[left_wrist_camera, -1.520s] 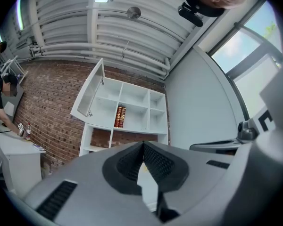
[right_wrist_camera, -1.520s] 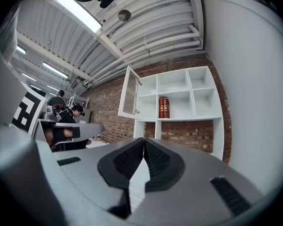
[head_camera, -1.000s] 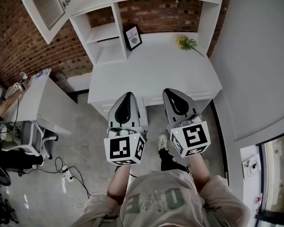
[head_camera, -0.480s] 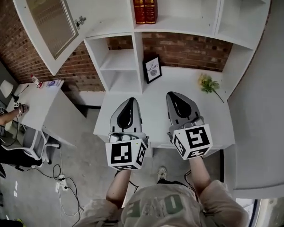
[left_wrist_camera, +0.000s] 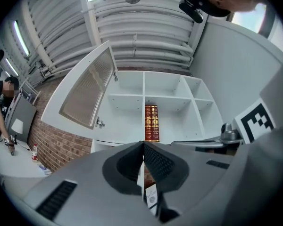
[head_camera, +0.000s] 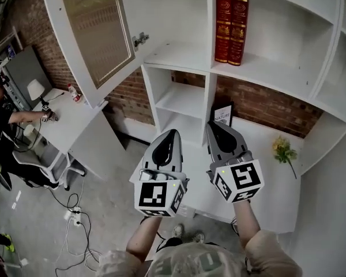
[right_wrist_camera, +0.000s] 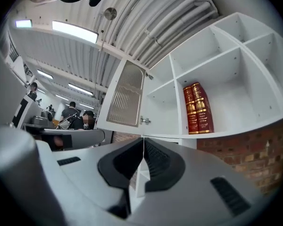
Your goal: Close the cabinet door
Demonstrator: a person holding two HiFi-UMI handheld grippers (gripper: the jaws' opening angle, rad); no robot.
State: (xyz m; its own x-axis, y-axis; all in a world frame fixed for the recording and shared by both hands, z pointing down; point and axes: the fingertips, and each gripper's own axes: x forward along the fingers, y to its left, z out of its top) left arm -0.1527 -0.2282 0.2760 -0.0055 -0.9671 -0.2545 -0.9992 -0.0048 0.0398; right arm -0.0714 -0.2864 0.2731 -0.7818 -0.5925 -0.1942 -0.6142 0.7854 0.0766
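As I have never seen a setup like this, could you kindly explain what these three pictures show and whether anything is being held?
There is no robot here. A person holds a tool in each hand, and each tool ends in a pair of tongs. The wide picture comes from a camera on the person's head, looking down at the left tongs and the right tongs. The other two pictures come from cameras riding on each tool, looking along its own tongs. Both pairs are shut with nothing between them. Ahead stands a white shelf unit with its door swung open and two red books on a shelf. Below it, the white desk carries a small framed card and a sprig of yellow flowers.
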